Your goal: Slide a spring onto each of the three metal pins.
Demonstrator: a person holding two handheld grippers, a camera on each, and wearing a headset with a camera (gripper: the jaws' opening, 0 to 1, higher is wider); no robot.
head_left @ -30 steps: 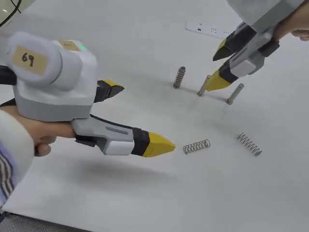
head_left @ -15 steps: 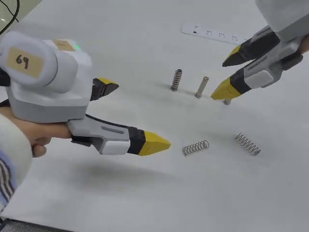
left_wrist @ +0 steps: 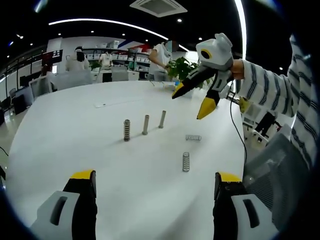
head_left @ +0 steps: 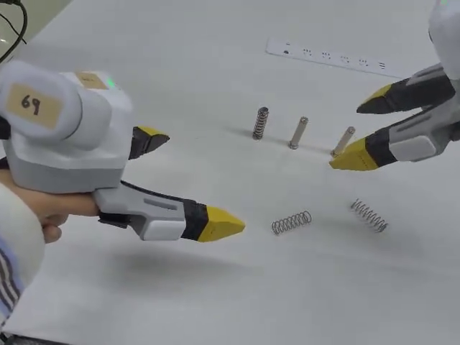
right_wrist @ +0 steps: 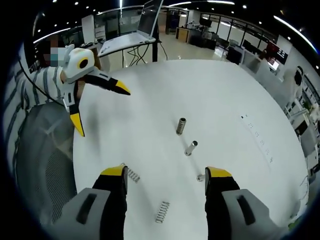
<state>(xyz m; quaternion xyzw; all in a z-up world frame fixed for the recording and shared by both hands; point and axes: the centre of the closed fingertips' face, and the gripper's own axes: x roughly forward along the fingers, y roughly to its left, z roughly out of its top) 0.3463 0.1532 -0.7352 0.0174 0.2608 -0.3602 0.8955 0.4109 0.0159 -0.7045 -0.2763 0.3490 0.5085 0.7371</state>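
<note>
Left tongs and right tongs wide, empty; 1 spring-clad pin, 2 bare pins, 2 loose springs.

An open-plan office: laptop, potted plant, strip lights and a ceiling vent.

Metal pins: three in a far row, namely the left pin, the middle pin and the right pin.
Bare pins: two, the middle and the right.
Springs: three. One fitted spring sat on the left pin, while the near spring and the right spring lay loose.
Grippers: two, the left gripper and the right gripper.
Power strips: one power strip, far right.
</note>
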